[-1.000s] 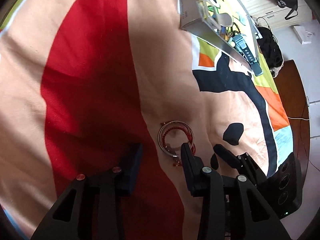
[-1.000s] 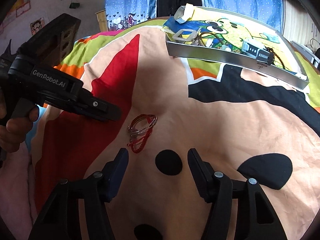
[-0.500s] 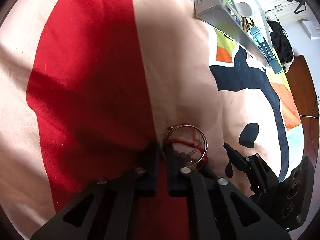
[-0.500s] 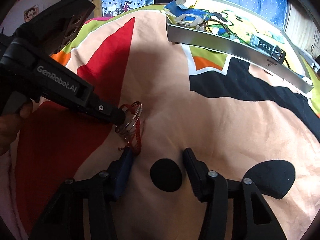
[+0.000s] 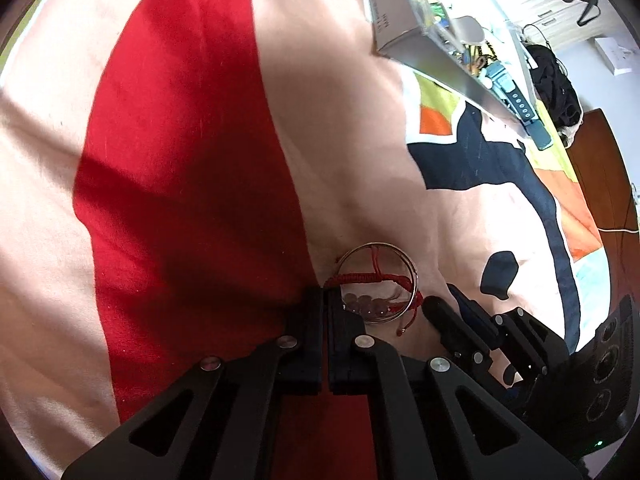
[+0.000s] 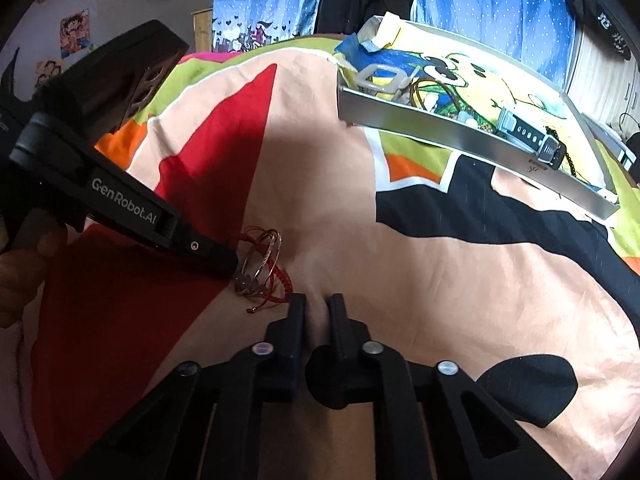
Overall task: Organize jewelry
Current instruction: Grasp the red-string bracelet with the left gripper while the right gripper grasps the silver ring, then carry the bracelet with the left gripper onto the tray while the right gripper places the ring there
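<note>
A silver bangle [image 5: 376, 244] tangled with a red cord bracelet [image 5: 368, 279] and a few dull beads lies on the patterned bedspread. My left gripper [image 5: 325, 300] is shut on the bundle's near edge. In the right wrist view the left gripper [image 6: 230, 260] holds the bangle [image 6: 273, 245] tilted up off the sheet. My right gripper [image 6: 317, 308] is closing to a narrow slit, with only puckered sheet showing in it. The red cord [image 6: 280, 285] ends just beside its left fingertip. In the left wrist view the right gripper [image 5: 436, 309] touches the bundle's right side.
A shallow silver tray [image 6: 440, 136] rests further back on the bed, holding a watch [image 6: 528, 136], chains and other pieces. A hand [image 6: 16, 276] grips the left tool. Blue curtains hang behind the bed. A wooden cabinet [image 5: 600, 184] stands beside it.
Both grippers have closed from open. The left one closed on the bundle's edge and tipped the bangle up. The right one slid up to the red cord as it narrowed.
</note>
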Tool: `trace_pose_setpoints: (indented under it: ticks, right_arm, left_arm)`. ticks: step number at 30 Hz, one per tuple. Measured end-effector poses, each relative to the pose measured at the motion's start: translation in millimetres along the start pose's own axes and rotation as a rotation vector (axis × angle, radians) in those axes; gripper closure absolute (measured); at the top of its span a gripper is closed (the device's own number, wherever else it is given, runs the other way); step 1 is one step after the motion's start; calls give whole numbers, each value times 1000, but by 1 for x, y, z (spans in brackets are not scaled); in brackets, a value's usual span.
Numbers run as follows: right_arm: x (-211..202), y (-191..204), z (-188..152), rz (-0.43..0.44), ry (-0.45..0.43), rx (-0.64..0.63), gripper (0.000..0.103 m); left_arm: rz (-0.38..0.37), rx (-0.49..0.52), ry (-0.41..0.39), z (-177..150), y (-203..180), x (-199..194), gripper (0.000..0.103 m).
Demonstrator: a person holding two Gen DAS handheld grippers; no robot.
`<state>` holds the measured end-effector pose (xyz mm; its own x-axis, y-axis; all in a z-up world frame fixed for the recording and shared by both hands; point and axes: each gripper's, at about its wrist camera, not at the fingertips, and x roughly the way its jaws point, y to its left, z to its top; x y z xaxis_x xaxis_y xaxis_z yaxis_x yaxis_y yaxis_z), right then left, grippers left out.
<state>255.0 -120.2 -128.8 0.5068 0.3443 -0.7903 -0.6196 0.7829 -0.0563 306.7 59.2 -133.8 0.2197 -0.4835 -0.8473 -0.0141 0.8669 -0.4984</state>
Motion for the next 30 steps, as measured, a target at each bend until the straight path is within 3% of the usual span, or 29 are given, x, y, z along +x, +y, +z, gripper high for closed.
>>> trace_pose_setpoints:
  ticks: [6, 11, 17, 22, 30]
  right_arm:
    - [-3, -3, -2, 19, -9, 21, 95]
    - [-3, -18, -3, 114, -16, 116, 90]
    - [1, -19, 6, 167, -28, 148, 87]
    - [12, -12, 15, 159, -5, 118, 85]
    - [42, 8, 25, 112, 88, 30, 82]
  left_arm:
    - [17, 21, -70, -2, -8, -11, 103]
    - [81, -24, -68, -6, -4, -9, 103]
    - [136, -66, -81, -6, 7, -14, 103]
    - [182, -90, -111, -5, 13, -19, 103]
    - [184, -122, -121, -4, 19, -20, 103]
